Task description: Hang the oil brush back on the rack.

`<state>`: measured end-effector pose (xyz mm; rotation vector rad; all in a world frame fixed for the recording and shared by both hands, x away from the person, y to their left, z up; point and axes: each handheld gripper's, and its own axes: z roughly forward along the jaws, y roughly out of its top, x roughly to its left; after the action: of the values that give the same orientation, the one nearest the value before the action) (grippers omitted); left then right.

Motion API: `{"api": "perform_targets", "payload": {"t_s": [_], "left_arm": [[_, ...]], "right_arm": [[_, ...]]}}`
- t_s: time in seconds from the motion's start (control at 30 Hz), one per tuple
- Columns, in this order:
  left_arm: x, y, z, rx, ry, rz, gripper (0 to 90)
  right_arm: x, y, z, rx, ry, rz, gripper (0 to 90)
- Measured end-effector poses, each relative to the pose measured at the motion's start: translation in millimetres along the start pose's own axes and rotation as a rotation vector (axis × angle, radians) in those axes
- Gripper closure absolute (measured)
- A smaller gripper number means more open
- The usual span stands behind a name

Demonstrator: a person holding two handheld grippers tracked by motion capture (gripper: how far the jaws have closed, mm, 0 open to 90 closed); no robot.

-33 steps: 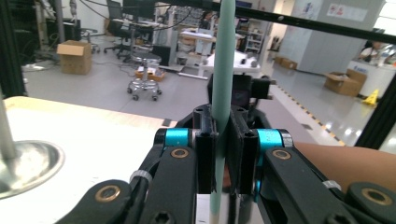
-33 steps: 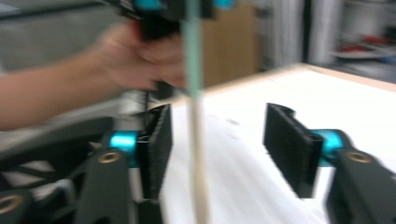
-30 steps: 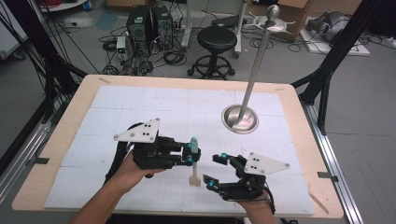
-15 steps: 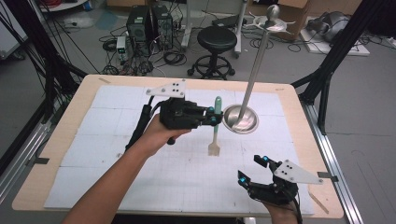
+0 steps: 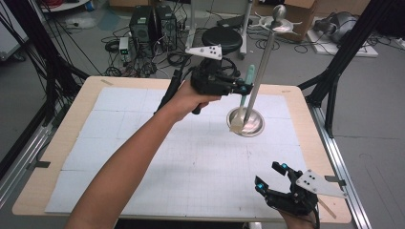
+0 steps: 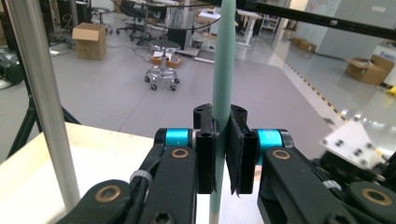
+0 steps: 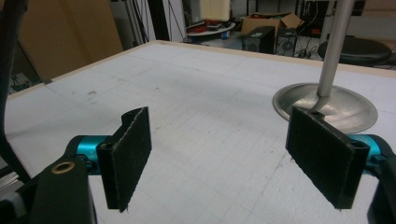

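My left gripper (image 5: 245, 88) is raised over the far middle of the table and shut on the teal handle of a spatula (image 5: 246, 86). The spatula hangs upright, its pale flat head (image 5: 237, 125) low over the round base (image 5: 253, 125) of a metal stand. The stand's pole (image 5: 261, 62) rises just right of the handle. In the left gripper view the jaws of the gripper (image 6: 227, 135) clamp the spatula's handle (image 6: 223, 56), with the pole (image 6: 42, 102) to the left. My right gripper (image 5: 270, 174) rests open at the near right corner; between its pads (image 7: 224, 140) lies bare mat, the stand base (image 7: 327, 109) beyond.
A white gridded mat (image 5: 143, 143) covers the wooden table. Behind the far edge stand a black stool (image 5: 224, 38), computer towers (image 5: 148, 24) and loose cables. Black frame struts (image 5: 348, 52) flank the table's right side.
My left gripper has lifted the spatula from the near middle and carried it away to the stand. My right gripper has drawn back to the near right corner, staying open.
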<state>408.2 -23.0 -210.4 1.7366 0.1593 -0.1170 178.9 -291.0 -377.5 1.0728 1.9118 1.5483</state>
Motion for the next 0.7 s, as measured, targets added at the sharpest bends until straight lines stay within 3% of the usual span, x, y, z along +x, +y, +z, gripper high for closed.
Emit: {"api": "perform_targets", "payload": {"t_s": [0.17,0.47,0.7], "left_arm": [[13.0,20.6,8.0,0.009,-0.010,0.008,82.6],[32.5,42.6,20.1,0.017,-0.027,0.000,82.5],[46.9,51.4,35.9,0.010,-0.069,-0.037,82.5]], "right_arm": [[0.6,-3.4,0.9,0.015,0.000,-0.001,21.4],[-0.7,-7.5,5.3,0.012,-0.015,0.028,19.3],[-4.1,-8.1,4.9,0.000,-0.021,0.042,19.2]]}}
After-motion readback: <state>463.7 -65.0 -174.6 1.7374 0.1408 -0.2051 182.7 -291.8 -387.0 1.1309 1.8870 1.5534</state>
